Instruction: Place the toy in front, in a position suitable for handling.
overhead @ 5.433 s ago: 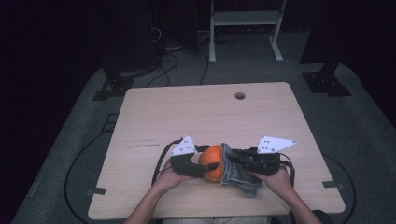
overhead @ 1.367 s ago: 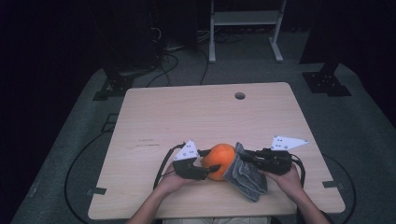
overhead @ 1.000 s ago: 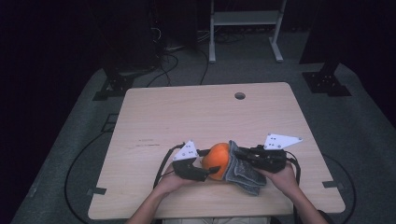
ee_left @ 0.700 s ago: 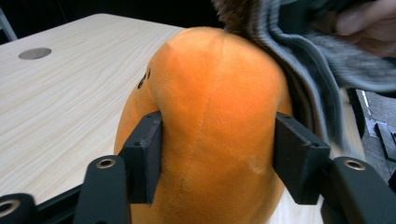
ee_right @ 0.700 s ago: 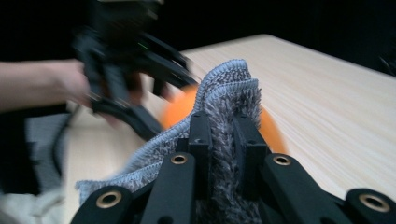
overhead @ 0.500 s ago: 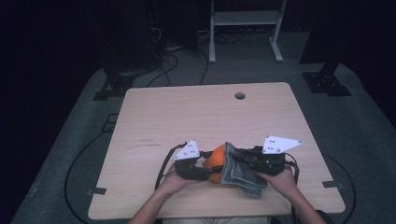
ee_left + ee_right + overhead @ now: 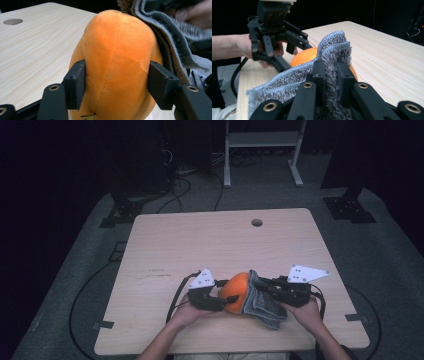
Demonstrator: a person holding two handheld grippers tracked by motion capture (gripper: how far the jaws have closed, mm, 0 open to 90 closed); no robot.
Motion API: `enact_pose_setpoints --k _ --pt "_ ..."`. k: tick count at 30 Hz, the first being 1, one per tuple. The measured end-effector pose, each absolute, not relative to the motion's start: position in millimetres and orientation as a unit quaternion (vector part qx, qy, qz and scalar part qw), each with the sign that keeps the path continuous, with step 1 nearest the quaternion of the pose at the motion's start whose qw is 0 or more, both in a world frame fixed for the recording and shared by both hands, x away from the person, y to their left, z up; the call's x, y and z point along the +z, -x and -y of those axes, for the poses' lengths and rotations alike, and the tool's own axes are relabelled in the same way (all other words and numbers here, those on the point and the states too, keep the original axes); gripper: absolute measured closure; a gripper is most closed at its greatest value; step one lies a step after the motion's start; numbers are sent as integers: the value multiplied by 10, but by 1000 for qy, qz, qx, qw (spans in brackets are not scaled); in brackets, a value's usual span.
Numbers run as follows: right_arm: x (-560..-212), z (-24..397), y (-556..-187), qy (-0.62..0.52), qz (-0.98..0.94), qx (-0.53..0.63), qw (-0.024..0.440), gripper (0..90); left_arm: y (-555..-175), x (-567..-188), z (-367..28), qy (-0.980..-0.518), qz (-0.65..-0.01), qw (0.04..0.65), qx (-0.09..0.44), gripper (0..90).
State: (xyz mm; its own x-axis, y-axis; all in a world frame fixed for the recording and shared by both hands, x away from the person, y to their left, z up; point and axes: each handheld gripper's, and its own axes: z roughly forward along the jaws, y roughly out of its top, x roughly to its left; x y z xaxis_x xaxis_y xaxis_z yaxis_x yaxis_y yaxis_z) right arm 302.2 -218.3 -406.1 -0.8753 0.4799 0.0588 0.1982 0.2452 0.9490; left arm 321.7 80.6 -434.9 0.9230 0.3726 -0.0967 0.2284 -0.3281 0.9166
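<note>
A round orange plush toy (image 7: 236, 289) rests on the wooden table (image 7: 200, 245) near its front edge. My left gripper (image 7: 226, 294) grips it from the left. Both pads (image 7: 77, 82) press into its sides (image 7: 117, 62). The jaws have just closed in on it and then eased open a little. My right gripper (image 7: 261, 289) comes in from the right, shut on a folded grey fuzzy cloth (image 7: 264, 304). In the right gripper view the cloth (image 7: 332, 47) is pinched between the jaws (image 7: 331, 75) and lies against the toy's (image 7: 305, 56) right side.
A small round hole (image 7: 257, 222) sits near the table's far edge. Behind the table stand a white metal frame (image 7: 260, 140) and black stand bases (image 7: 350, 210). Cables (image 7: 180, 180) run across the grey floor.
The cloth slid left over the toy's right side, then back a little to the right. The left hand has kept its place on the toy.
</note>
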Motion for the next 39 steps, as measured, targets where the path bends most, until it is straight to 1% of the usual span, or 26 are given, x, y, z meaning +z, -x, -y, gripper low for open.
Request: enact_pose_setpoints --k 6,10,14,15,18,21,25,27,28,30,31,32,33,34,36,39 --pt "-3989 2127 -2885 -201 -785 571 129 790 -3173 -4298 -749 -808 -194 550 83 398" --pt "-3884 1924 -2815 -164 -801 561 128 791 -3062 -4261 -630 -825 -163 527 123 405" --pt "-3774 1738 -2821 -148 -815 540 152 793 -2884 -4224 -495 -845 -106 494 175 411" --pt "-3763 1737 -2856 -154 -816 537 151 793 -2871 -4224 -492 -846 -105 492 178 411" --pt "-3790 1828 -2945 -174 -808 544 141 794 -2911 -4250 -531 -841 -117 502 163 411" --pt "-3838 1949 -2985 -192 -799 553 138 794 -2924 -4275 -555 -839 -115 507 157 406" --pt "-3925 2143 -3026 -220 -786 562 133 794 -2955 -4299 -587 -838 -113 515 141 367" --pt "-3964 2211 -3019 -230 -783 562 132 793 -2979 -4317 -606 -835 -114 524 127 321" --pt "-3978 2239 -3016 -232 -783 561 133 793 -3000 -4326 -608 -832 -120 530 112 271" --pt "-3986 2273 -3003 -235 -781 564 128 793 -3047 -4347 -591 -834 -138 524 100 187" --pt "-3979 2264 -2989 -231 -782 566 123 793 -3055 -4354 -589 -834 -140 524 96 177" --pt "-3970 2249 -2978 -226 -782 568 123 793 -3057 -4362 -588 -833 -142 527 94 183" --pt "-3959 2230 -2968 -219 -782 571 122 792 -3050 -4367 -595 -832 -139 529 98 212" --pt "-3943 2195 -2956 -208 -782 575 120 791 -3040 -4368 -603 -831 -137 529 102 262" --pt "-3934 2152 -2947 -200 -784 576 120 791 -3035 -4377 -622 -829 -142 531 104 314" --pt "-3960 2178 -2981 -207 -782 576 119 791 -3056 -4382 -663 -824 -151 537 99 339"
